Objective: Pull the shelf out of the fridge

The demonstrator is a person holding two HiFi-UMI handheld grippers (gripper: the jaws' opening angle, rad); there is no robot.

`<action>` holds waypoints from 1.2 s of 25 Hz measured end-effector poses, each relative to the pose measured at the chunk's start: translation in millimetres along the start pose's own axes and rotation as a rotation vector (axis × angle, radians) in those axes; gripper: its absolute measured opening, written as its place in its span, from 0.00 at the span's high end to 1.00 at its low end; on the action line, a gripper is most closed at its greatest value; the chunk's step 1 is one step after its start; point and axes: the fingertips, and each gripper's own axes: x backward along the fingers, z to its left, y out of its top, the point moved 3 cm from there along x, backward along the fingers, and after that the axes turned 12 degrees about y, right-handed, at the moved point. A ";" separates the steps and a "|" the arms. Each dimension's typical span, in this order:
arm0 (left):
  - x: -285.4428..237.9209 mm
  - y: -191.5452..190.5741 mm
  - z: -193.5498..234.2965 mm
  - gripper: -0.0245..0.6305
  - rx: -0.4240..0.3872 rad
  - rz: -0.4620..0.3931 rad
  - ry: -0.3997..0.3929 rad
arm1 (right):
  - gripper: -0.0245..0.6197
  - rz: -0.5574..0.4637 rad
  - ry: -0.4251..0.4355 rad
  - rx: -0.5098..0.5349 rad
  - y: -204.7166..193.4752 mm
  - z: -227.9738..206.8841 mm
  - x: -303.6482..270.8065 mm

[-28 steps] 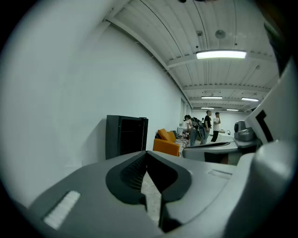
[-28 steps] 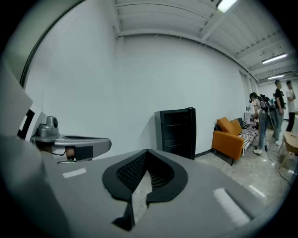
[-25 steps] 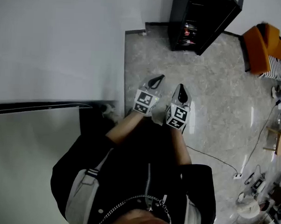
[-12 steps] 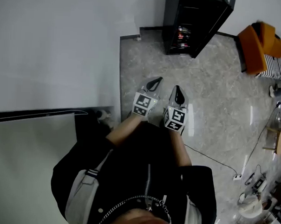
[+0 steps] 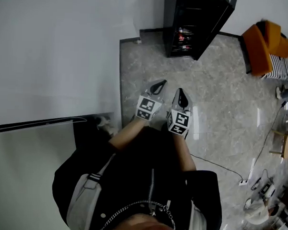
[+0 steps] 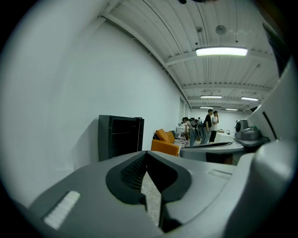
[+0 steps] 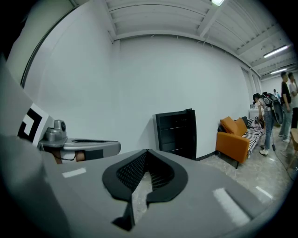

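You've stepped nearer the fridge [image 5: 198,24]. Your left gripper [image 5: 159,83] and right gripper [image 5: 182,94] sit side by side, ribbed black jaws pinched together on nothing, over glossy veined stone floor [image 5: 221,91]. Well ahead, that boxy black fridge stands against the smooth white wall [image 5: 66,47].

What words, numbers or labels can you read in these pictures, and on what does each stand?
None readable.
Cubes on the left gripper and right gripper carry only black-and-white square patterns.
Items inside the black fridge are too small to read.
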 end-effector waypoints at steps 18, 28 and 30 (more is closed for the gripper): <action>-88.3 26.3 -54.7 0.95 -0.006 0.002 0.065 | 0.96 -0.008 0.066 0.015 36.3 -102.8 -17.3; -114.9 28.4 -101.7 0.95 -0.014 0.012 0.099 | 0.96 0.002 0.089 0.001 32.0 -158.4 2.5; -116.9 28.3 -108.9 0.95 -0.019 0.018 0.097 | 0.96 0.006 0.089 -0.007 30.3 -163.9 6.5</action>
